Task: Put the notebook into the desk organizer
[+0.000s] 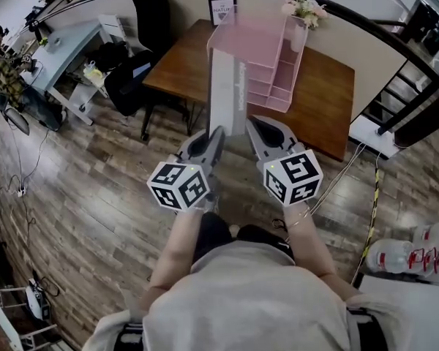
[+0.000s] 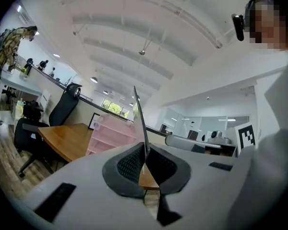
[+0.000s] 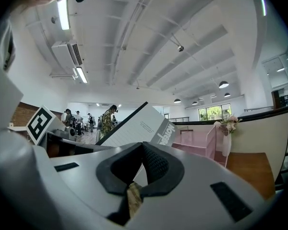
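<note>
A tall, thin grey-and-white notebook (image 1: 227,86) stands upright in the air in front of the pink desk organizer (image 1: 267,57), which sits on the wooden table (image 1: 329,101). My left gripper (image 1: 218,134) is shut on the notebook's lower edge. In the left gripper view the notebook (image 2: 140,123) runs edge-on between the pads of the left gripper (image 2: 145,150), with the organizer (image 2: 110,133) beyond. My right gripper (image 1: 252,123) is close beside the notebook's right edge, shut, with nothing between its pads. From the right gripper (image 3: 143,147) the notebook (image 3: 134,126) shows behind and to the left, the organizer (image 3: 197,140) further right.
A framed sign (image 1: 222,9) and a vase of flowers (image 1: 304,13) stand at the back of the table against a curved partition. A black office chair (image 1: 132,79) is at the table's left. Water bottles (image 1: 417,251) lie at lower right. A person (image 1: 0,64) sits far left.
</note>
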The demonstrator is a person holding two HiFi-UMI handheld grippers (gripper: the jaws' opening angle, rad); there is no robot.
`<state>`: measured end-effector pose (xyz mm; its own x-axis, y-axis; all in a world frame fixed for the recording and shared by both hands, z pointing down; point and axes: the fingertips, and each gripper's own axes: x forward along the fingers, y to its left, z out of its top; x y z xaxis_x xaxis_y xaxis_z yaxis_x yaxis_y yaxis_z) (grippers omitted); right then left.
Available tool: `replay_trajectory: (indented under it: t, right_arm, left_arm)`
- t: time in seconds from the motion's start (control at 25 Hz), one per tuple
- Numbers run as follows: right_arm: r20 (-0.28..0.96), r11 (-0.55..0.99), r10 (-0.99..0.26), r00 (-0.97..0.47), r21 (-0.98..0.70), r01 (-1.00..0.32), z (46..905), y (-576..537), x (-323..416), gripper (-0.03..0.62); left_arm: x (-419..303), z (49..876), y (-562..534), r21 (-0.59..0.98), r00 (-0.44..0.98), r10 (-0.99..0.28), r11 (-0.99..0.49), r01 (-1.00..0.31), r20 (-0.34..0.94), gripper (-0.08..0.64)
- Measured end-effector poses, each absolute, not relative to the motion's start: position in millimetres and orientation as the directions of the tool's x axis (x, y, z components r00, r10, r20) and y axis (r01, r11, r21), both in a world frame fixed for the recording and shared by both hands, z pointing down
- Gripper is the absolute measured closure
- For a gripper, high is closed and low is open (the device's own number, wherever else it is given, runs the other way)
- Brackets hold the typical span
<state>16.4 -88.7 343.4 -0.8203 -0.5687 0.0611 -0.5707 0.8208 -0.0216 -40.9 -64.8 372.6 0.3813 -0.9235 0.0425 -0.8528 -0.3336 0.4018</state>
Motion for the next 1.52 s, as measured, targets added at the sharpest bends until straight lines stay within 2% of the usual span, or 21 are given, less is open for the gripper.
replay_trajectory:
  t: [0.8,1.52]
  right_arm:
    - [0.045,0.712,-0.701,-0.712,-0.008,-0.702,333,-246,-28,0.581]
    - [0.054,0.522,-0.851,-0.522,-0.012,-0.853,346,-320,-30,0.582]
  left_arm:
    - [-86,364,-236,0.413,0.545,-0.838,-0.488,-0.769,0.024,0.538]
    - [-88,362,-334,0.467,0.723,-0.690,-0.645,-0.604,-0.018,0.539]
